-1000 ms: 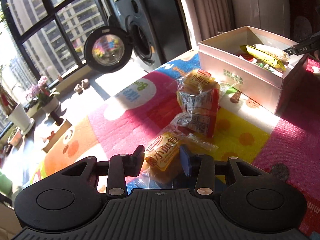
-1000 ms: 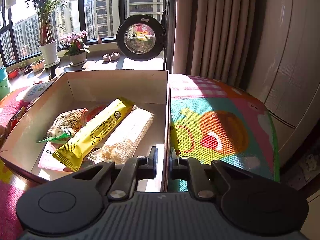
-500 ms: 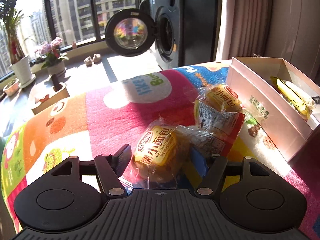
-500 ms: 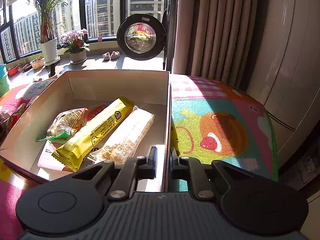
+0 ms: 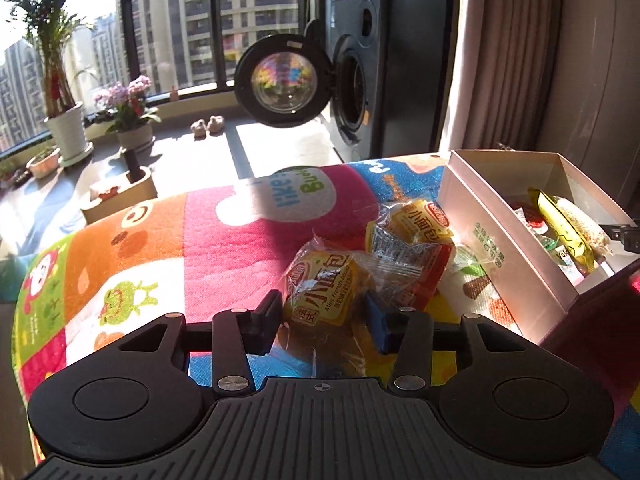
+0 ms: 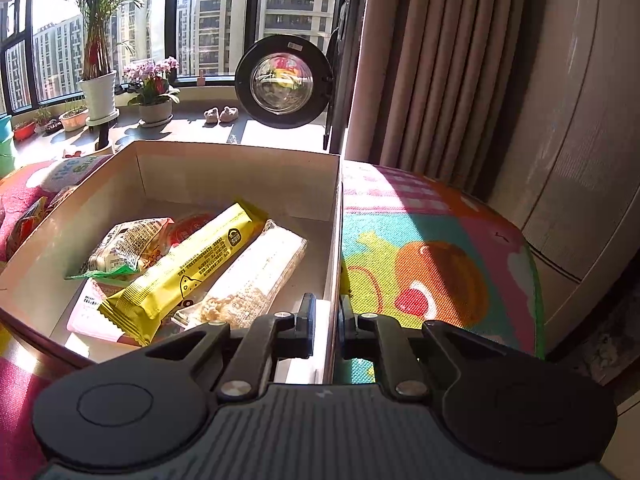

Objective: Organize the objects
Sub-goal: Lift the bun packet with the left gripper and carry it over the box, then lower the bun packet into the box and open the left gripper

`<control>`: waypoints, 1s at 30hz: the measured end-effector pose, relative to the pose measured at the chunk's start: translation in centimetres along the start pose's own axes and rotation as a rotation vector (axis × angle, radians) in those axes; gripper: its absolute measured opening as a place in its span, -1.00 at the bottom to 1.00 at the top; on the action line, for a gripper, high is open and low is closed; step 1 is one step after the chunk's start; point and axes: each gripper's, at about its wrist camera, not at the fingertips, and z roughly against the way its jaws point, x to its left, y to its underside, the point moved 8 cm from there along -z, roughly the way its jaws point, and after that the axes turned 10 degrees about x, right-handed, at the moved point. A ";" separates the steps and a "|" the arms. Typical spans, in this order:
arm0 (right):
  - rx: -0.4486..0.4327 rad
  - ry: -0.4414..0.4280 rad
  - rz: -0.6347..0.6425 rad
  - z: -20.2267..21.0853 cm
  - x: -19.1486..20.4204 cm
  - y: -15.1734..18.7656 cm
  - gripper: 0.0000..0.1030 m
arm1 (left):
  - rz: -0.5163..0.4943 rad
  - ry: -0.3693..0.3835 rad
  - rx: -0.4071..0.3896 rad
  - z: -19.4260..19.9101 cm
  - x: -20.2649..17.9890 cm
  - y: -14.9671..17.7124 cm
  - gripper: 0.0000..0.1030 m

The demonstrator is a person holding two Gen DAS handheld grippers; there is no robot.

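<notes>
A yellow bread packet (image 5: 324,292) sits between the fingers of my left gripper (image 5: 322,320), which press on both of its sides. Just beyond it a second bread packet (image 5: 412,236) lies on the mat against the pink box (image 5: 500,248). My right gripper (image 6: 326,320) is shut on the box's (image 6: 240,168) right wall, one finger inside and one outside. Inside the box lie a yellow bar (image 6: 188,276), a clear-wrapped cereal bar (image 6: 256,280) and a green-edged snack packet (image 6: 124,248). Whether the held packet is off the mat I cannot tell.
A colourful cartoon mat (image 5: 224,232) covers the table, bare to the left of the packets. Beyond the table edge stand a washing machine with its round door open (image 5: 280,80), potted plants (image 5: 64,128) by the window, and a curtain (image 6: 432,80) to the right.
The left gripper swung so the box now lies further right; its jaws widened half a second ago and have narrowed onto the bread packet again. The right gripper has stayed on the box wall.
</notes>
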 end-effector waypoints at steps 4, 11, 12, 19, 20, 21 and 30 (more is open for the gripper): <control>-0.001 -0.012 -0.006 0.0 -0.1 -0.1 -0.80 | 0.016 0.082 -0.063 2.7 -2.8 -2.5 -0.06; 0.000 -0.024 -0.002 -0.1 -0.1 -0.1 -0.79 | -0.017 0.298 -0.113 1.7 -11.9 -8.1 -0.06; 0.002 -0.025 -0.004 -0.1 -0.2 -0.1 -0.79 | -0.027 0.309 -0.111 0.5 -13.4 -8.8 -0.06; 0.003 -0.035 -0.007 -0.1 -0.2 0.0 -0.79 | -0.113 0.193 -0.052 -6.9 -18.8 -10.1 -0.03; 0.002 -0.035 -0.006 -0.1 -0.2 0.0 -0.79 | -0.128 0.159 -0.059 -7.5 -19.0 -10.0 -0.04; 0.001 -0.036 -0.004 -0.1 -0.2 0.0 -0.79 | -0.139 0.139 -0.062 -7.9 -19.1 -9.9 0.02; -0.001 -0.041 -0.006 -0.2 -0.2 0.1 -0.76 | -0.183 0.222 -0.014 -5.7 -18.6 -8.2 0.01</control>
